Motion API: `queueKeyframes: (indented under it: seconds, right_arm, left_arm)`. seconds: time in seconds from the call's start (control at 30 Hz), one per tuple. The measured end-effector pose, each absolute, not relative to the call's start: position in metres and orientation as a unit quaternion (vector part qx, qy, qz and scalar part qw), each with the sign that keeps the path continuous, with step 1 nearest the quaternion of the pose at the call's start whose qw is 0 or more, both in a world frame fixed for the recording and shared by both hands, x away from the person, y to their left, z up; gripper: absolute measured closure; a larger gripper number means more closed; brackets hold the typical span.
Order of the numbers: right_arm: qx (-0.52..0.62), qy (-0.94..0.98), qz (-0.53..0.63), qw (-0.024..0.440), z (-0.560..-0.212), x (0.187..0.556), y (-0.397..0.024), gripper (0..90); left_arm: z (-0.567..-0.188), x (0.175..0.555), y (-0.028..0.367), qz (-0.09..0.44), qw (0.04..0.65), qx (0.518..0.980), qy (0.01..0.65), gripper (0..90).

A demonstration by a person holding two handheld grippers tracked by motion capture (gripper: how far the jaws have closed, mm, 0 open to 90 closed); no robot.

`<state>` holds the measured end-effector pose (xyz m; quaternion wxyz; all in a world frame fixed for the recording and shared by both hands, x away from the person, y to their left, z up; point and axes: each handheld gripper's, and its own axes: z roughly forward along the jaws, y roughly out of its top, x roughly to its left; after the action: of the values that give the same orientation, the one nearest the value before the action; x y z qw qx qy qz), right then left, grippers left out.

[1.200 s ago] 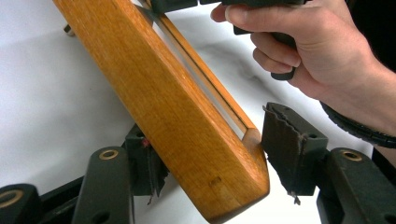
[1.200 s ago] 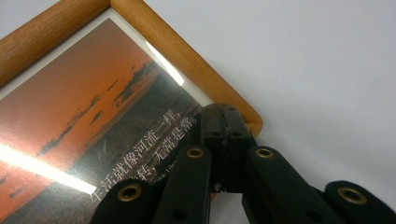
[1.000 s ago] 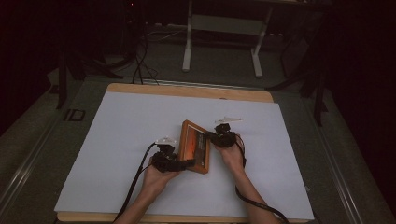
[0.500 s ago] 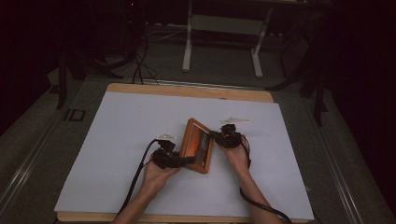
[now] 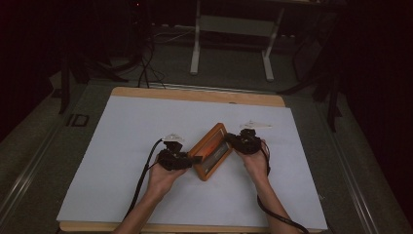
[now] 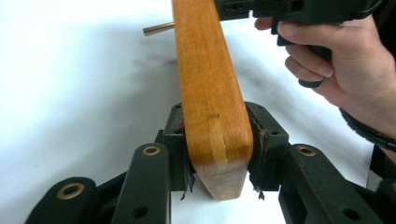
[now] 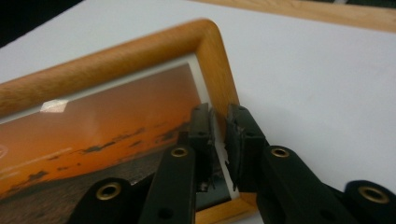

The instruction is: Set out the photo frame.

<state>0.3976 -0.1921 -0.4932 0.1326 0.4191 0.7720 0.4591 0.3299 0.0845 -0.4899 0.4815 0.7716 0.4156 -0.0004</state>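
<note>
A wooden picture frame (image 5: 210, 151) with an orange sunset photo lies tilted at the middle of the white sheet. My left gripper (image 5: 187, 160) is shut on its near corner. In the left gripper view the frame's edge (image 6: 205, 70) runs away from my left gripper (image 6: 217, 140), whose pads have just closed on the wood. My right gripper (image 5: 231, 141) is at the frame's right side. In the right gripper view its jaws (image 7: 219, 121) have just been opening and stand a little apart over the frame's rail (image 7: 116, 60), not pressing it.
A white sheet (image 5: 122, 146) covers a wooden board (image 5: 195, 94). A small pale object (image 5: 255, 125) lies just beyond the right hand (image 6: 336, 60). A brass pin (image 6: 159, 29) sticks out behind the frame. Metal stand legs (image 5: 196, 58) and cables stand past the table.
The left gripper has closed on the frame's near corner. The right gripper has eased off and shifted slightly up and right. The frame's far end has swung to the right.
</note>
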Motion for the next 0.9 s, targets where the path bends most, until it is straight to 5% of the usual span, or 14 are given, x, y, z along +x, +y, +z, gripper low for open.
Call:
queueKeyframes:
  seconds: [0.9]
  right_arm:
    - [0.325, 0.814, 0.464, 0.134, -0.464, 0.384, -0.202, 58.5]
  left_arm:
    - [-0.475, 0.335, 0.126, 0.082, 0.518, 0.809, 0.267, 68.2]
